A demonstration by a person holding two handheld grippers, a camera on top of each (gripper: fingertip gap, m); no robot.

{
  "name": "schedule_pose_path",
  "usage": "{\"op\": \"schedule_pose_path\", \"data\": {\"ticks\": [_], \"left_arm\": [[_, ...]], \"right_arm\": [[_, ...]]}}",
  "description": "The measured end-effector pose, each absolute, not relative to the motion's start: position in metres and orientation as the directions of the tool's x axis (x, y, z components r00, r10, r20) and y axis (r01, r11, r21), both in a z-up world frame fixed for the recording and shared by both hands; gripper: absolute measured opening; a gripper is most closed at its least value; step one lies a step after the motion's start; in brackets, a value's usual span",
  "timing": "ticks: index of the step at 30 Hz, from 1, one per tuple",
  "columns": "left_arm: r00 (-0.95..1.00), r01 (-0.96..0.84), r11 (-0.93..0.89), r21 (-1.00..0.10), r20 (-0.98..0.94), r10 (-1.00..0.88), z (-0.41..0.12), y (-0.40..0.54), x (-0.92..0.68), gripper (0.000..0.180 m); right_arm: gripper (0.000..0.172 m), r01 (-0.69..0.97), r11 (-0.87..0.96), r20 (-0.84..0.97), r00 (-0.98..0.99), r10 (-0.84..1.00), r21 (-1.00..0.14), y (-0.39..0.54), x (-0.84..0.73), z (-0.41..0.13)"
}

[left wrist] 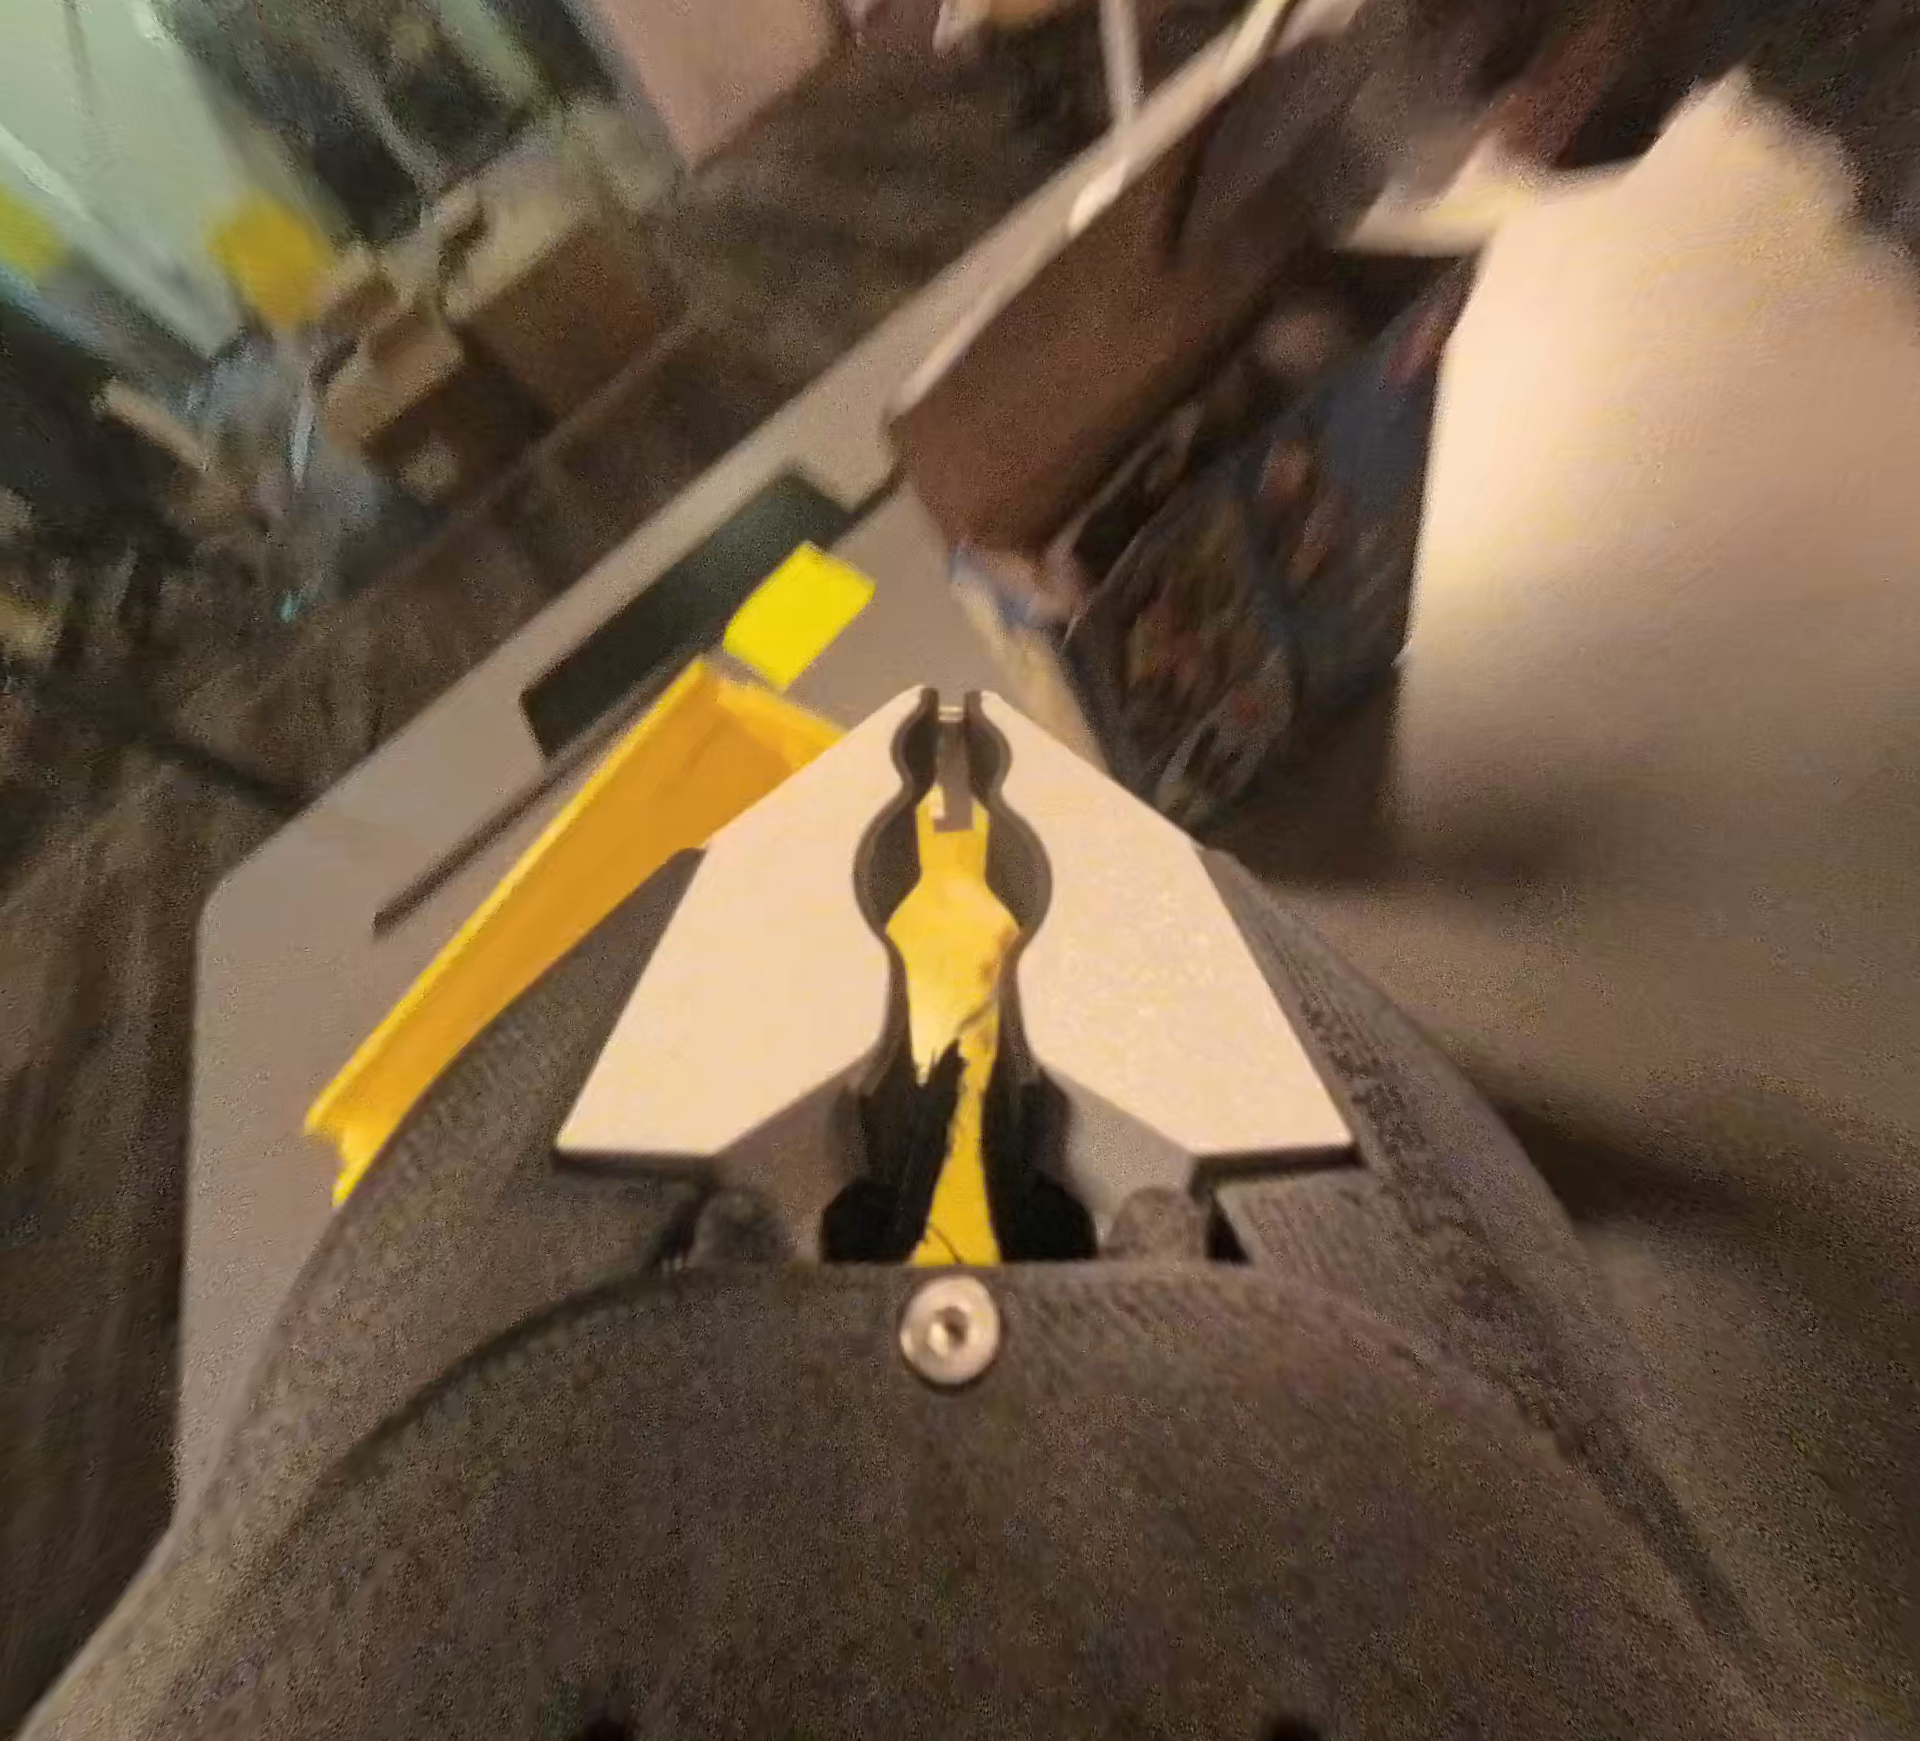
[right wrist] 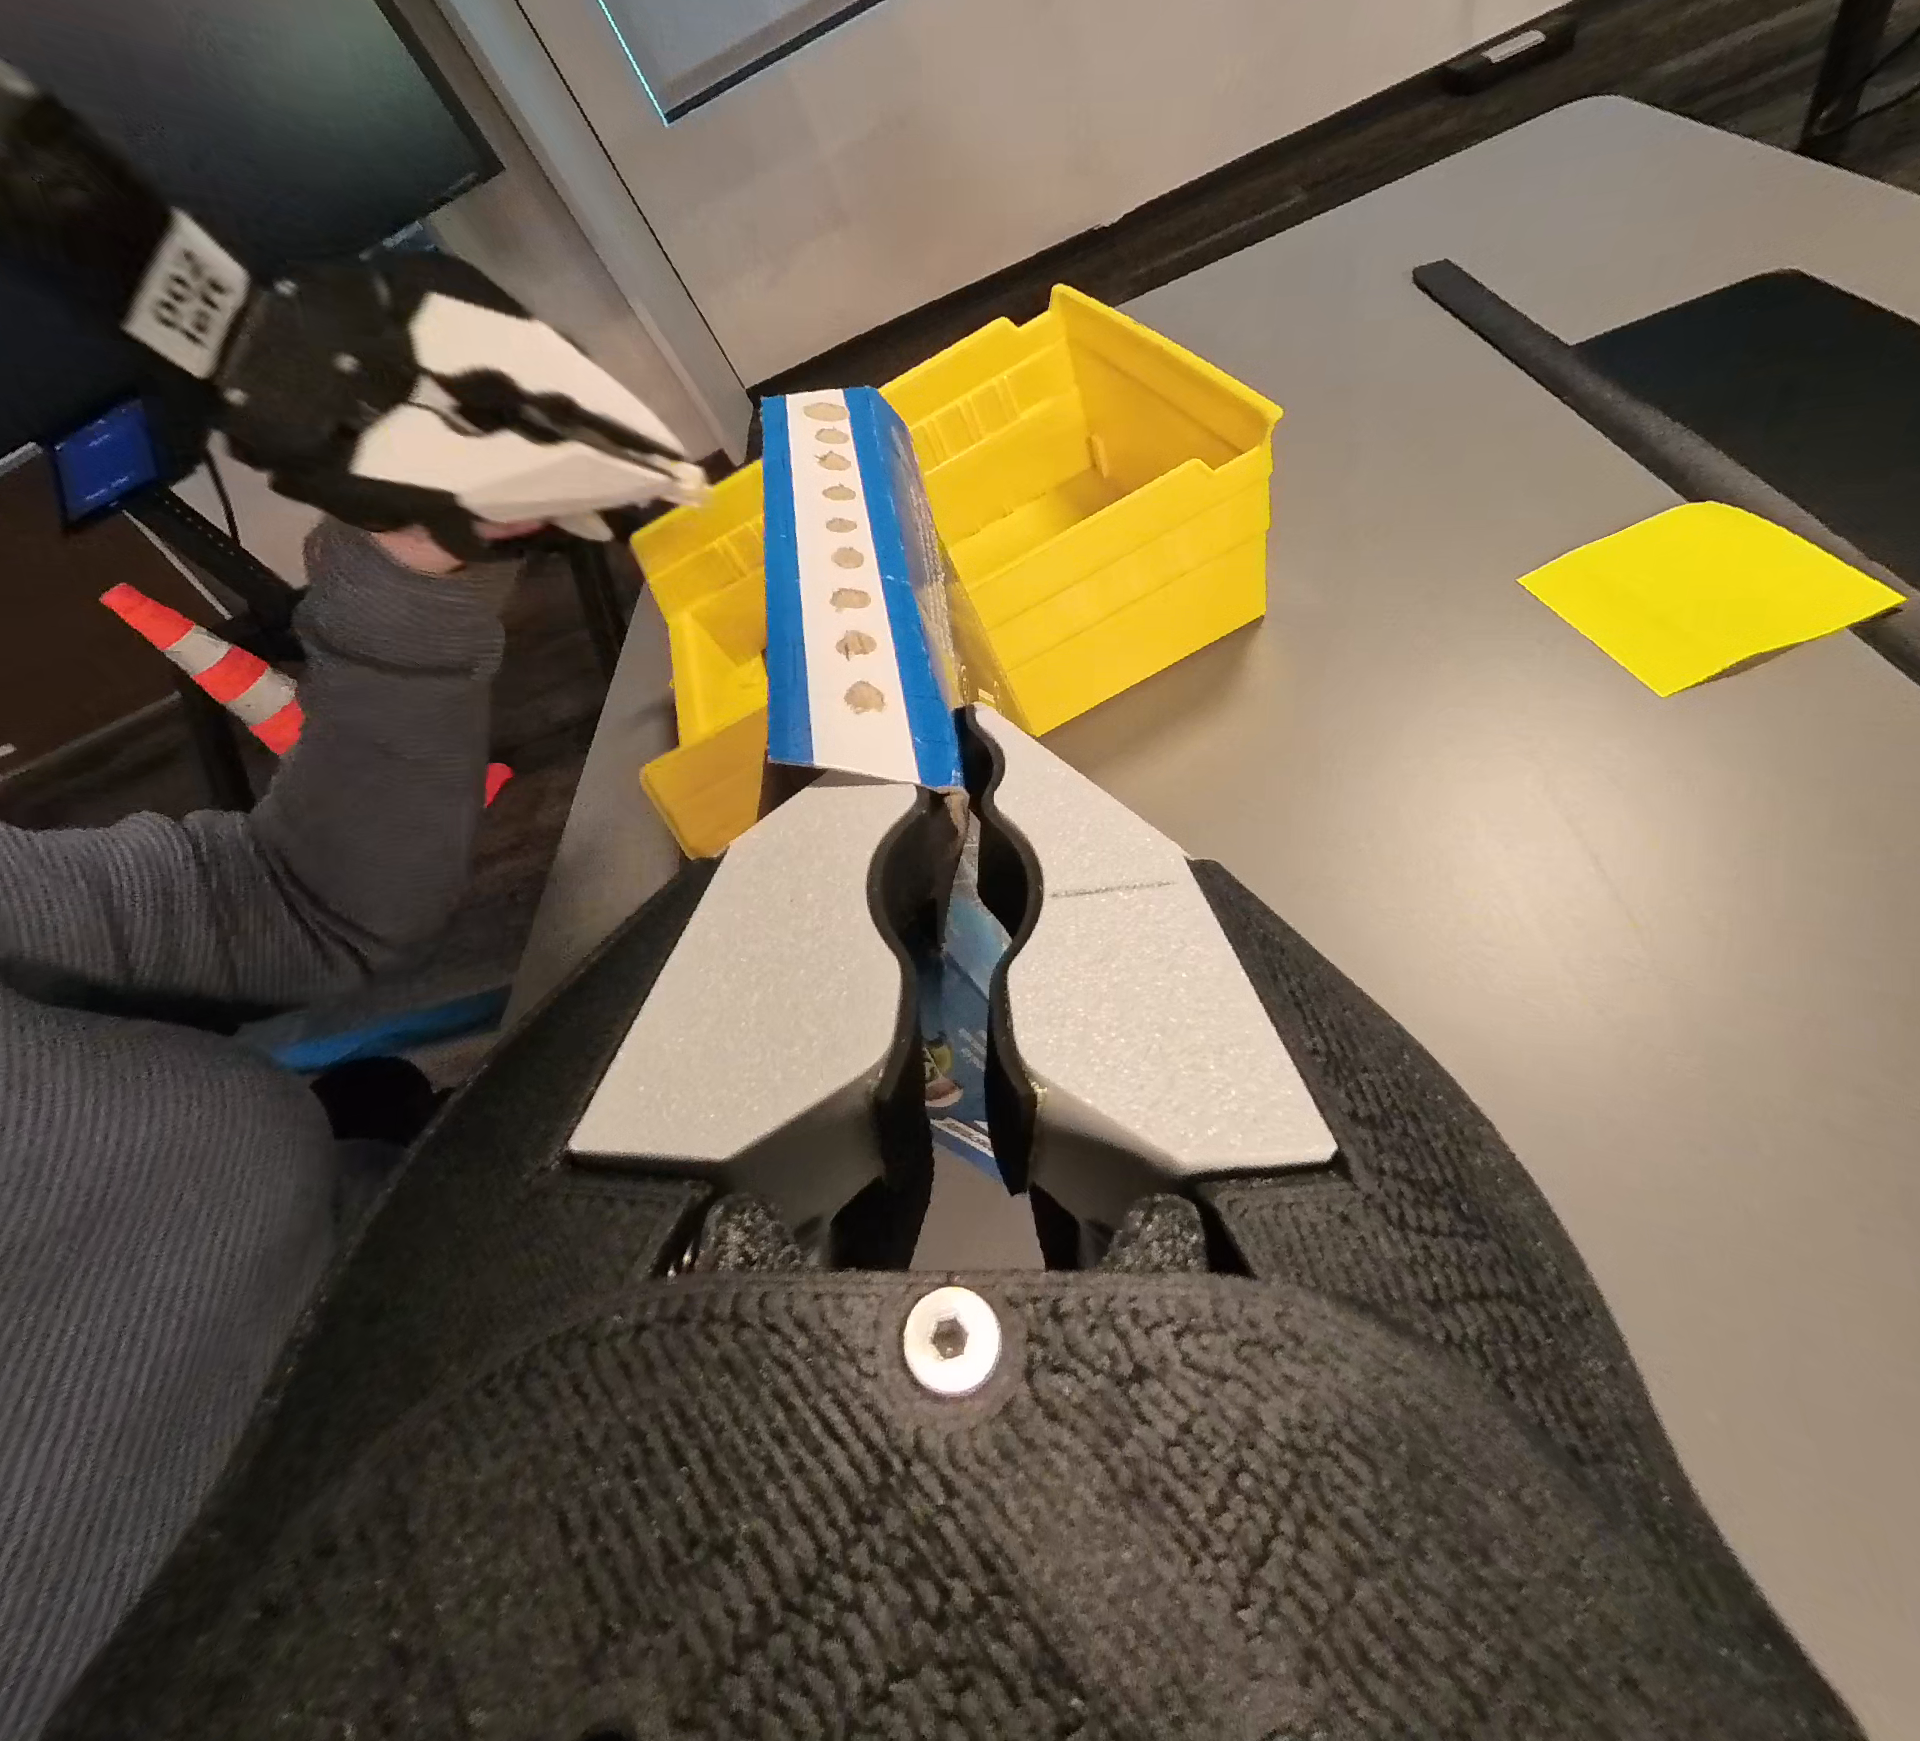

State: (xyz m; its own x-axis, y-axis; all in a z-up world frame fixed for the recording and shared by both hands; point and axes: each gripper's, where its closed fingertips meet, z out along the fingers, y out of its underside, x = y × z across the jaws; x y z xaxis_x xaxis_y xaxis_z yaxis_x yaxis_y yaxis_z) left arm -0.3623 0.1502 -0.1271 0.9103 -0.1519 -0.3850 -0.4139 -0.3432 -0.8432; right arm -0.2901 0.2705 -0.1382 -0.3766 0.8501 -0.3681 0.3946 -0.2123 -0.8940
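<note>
My right gripper (right wrist: 966, 735) is shut on the edge of a blue cardboard box (right wrist: 862, 590). The box's open flap shows a white strip with a row of glue spots, and I hold it above a yellow plastic bin (right wrist: 1122, 528) on the grey table (right wrist: 1403, 860). My left gripper (left wrist: 954, 704) is shut, with a small thin pale piece (left wrist: 951, 761) pinched between its tips. It also shows in the right wrist view (right wrist: 681, 478), raised off the table's left edge next to the box's far end. The left wrist view is blurred; the bin (left wrist: 582, 912) lies beneath its fingers.
A yellow paper sheet (right wrist: 1704, 611) lies on the table to the right, also in the left wrist view (left wrist: 800, 616). A black mat (right wrist: 1766, 361) lies beyond it. A person's grey sleeve (right wrist: 395, 704) and an orange cone (right wrist: 208, 663) are left of the table. There is about 15 cm between the tips of the two grippers.
</note>
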Motion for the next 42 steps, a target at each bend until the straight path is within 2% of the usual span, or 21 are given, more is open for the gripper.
{"op": "schedule_pose_path", "data": {"ticks": [2, 5, 13, 16, 18, 24, 26, 28, 30, 32, 35, 37, 42], "left_arm": [[0.897, -0.43, -0.242, -0.87, -0.381, -0.223, -0.105, 0.163, -0.333, 0.003], [0.863, -0.437, -0.202, -0.876, -0.345, -0.37, -0.099, 0.189, -0.294, 0.003], [0.823, -0.424, -0.364, -0.829, -0.184, -0.537, -0.136, 0.237, -0.27, 0.004], [0.84, -0.415, -0.403, -0.816, -0.173, -0.514, -0.142, 0.242, -0.274, 0.025], [0.844, -0.412, -0.392, -0.823, -0.182, -0.505, -0.14, 0.242, -0.274, 0.03], [0.905, -0.347, -0.365, -0.864, -0.207, -0.371, -0.121, 0.21, -0.287, 0.031], [0.936, -0.254, -0.315, -0.914, -0.15, -0.32, -0.111, 0.181, -0.292, 0.029], [0.98, -0.122, -0.331, -0.936, -0.06, -0.191, -0.115, 0.156, -0.318, 0.025], [0.995, -0.059, -0.433, -0.9, -0.02, -0.094, -0.142, 0.137, -0.347, 0.027], [0.999, -0.012, -0.573, -0.819, 0.008, -0.032, -0.177, 0.123, -0.366, 0.032], [0.997, 0.068, -0.753, -0.655, 0.03, 0.064, -0.229, 0.111, -0.383, 0.056], [0.989, 0.131, -0.828, -0.545, 0.125, 0.074, -0.256, 0.108, -0.375, 0.066], [0.992, 0.023, -0.894, -0.447, 0.121, -0.035, -0.291, 0.111, -0.365, 0.053]], "right_arm": [[0.0, 0.396, -0.21, -0.368, -0.379, 0.849, -0.894, 0.269, -0.29, -0.138], [0.0, 0.396, -0.206, -0.364, -0.382, 0.849, -0.895, 0.268, -0.29, -0.138], [0.0, 0.395, -0.209, -0.368, -0.386, 0.846, -0.894, 0.269, -0.289, -0.138], [0.0, 0.395, -0.21, -0.37, -0.388, 0.844, -0.894, 0.269, -0.289, -0.138], [0.0, 0.395, -0.211, -0.371, -0.39, 0.843, -0.894, 0.268, -0.29, -0.138], [0.0, 0.395, -0.21, -0.369, -0.387, 0.845, -0.894, 0.269, -0.289, -0.138], [0.0, 0.396, -0.206, -0.366, -0.386, 0.847, -0.895, 0.269, -0.288, -0.138], [0.0, 0.396, -0.204, -0.363, -0.384, 0.849, -0.895, 0.269, -0.29, -0.138], [0.0, 0.397, -0.201, -0.362, -0.39, 0.847, -0.896, 0.267, -0.29, -0.138], [0.0, 0.398, -0.198, -0.361, -0.392, 0.846, -0.896, 0.265, -0.291, -0.138], [0.0, 0.401, -0.193, -0.357, -0.389, 0.849, -0.896, 0.264, -0.291, -0.138], [0.0, 0.402, -0.188, -0.353, -0.386, 0.852, -0.896, 0.265, -0.291, -0.138], [0.0, 0.404, -0.186, -0.349, -0.38, 0.857, -0.896, 0.265, -0.291, -0.138]]}}
